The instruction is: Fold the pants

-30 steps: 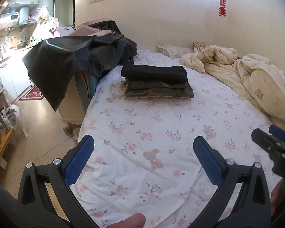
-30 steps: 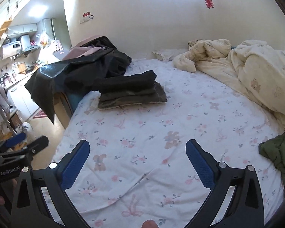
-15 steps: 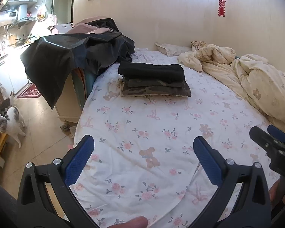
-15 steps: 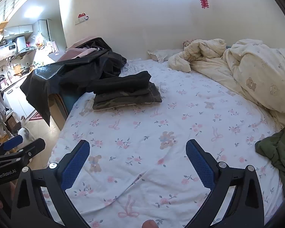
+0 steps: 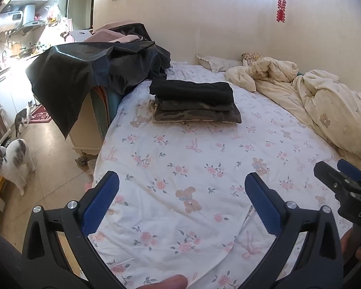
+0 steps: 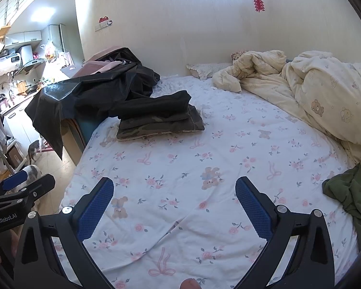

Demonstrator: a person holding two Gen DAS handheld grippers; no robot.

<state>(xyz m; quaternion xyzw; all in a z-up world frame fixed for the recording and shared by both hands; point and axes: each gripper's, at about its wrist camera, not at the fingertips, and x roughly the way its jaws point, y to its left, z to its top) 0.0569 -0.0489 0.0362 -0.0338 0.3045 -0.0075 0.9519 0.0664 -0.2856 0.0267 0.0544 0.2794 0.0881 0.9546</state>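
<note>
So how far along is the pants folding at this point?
Done: a stack of folded pants sits at the far side of the bed. In hand: nothing; the left gripper and right gripper are both open and empty over bare sheet. Left: a crumpled green garment at the bed's right edge, apparently unfolded.

My left black gripper with blue pads (image 5: 181, 189) spread wide, empty, held level. My right black blue-padded gripper (image 6: 174, 191) likewise wide, empty.
</note>
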